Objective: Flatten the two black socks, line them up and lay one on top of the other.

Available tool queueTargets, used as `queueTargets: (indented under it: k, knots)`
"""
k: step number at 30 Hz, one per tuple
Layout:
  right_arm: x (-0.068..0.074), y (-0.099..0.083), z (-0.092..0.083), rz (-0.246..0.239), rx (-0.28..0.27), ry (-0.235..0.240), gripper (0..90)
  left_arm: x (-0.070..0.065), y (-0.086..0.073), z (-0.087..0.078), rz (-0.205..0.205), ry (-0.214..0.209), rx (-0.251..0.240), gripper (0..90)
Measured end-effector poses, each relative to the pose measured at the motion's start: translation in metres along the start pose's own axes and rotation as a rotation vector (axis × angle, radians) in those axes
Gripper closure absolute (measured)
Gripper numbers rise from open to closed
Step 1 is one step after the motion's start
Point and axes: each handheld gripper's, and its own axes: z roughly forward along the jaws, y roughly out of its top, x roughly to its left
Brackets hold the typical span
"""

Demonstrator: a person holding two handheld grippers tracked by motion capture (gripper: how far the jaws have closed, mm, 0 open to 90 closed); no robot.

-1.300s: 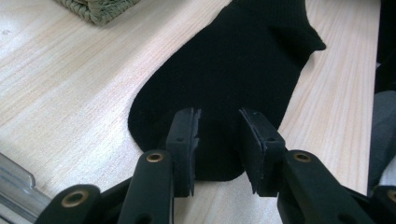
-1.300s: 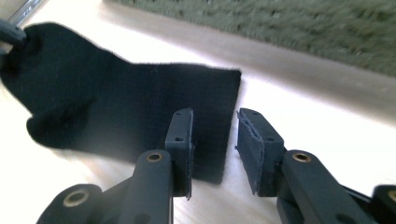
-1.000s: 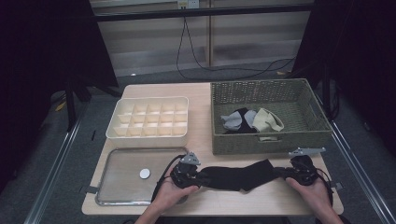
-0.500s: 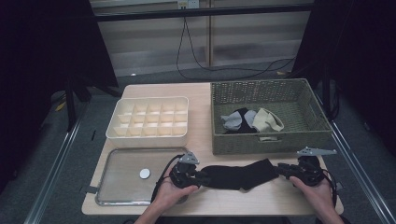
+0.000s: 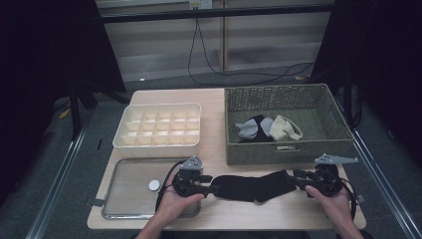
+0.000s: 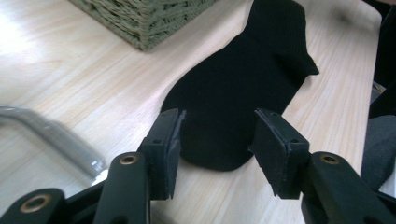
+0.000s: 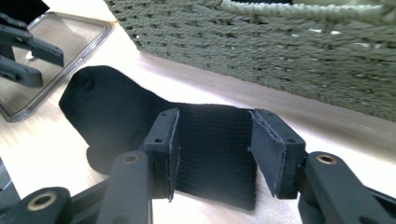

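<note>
A black sock lies flat on the wooden table near its front edge, stretched left to right between my two grippers. My left gripper stands at the sock's left end. In the left gripper view its jaws are apart, with the sock's rounded end on the table between them and untouched by the pads. My right gripper is at the sock's right end. Its jaws stand apart around the sock's cuff, and the pads do not press on it. Both grippers' jaws have just been opening.
A green woven basket behind the sock holds several light and dark socks. A cream compartment box sits at the back left. A clear tray with a small white disc lies by my left hand.
Both grippers were shut on the sock's ends; now their jaws stand apart and the sock rests on the table. The left gripper has shifted slightly.
</note>
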Motion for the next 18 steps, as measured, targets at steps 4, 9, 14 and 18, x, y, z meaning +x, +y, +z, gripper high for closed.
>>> queueTargets:
  k: [4,9,14,18]
  knots:
    - [0.004,0.002,0.002,0.003,0.006,0.032,49.2,0.005,-0.005,-0.012,-0.016,0.009,-0.015,46.5]
    - [0.014,0.012,0.009,-0.029,0.017,0.055,48.2,0.008,-0.011,-0.015,-0.009,0.016,0.003,45.2]
    - [0.021,0.023,0.008,-0.044,0.003,0.099,48.5,0.009,-0.023,-0.029,-0.025,0.029,-0.010,41.2]
    - [0.028,0.032,0.009,-0.070,0.007,0.127,48.9,0.014,-0.036,-0.039,-0.051,0.055,-0.025,39.1]
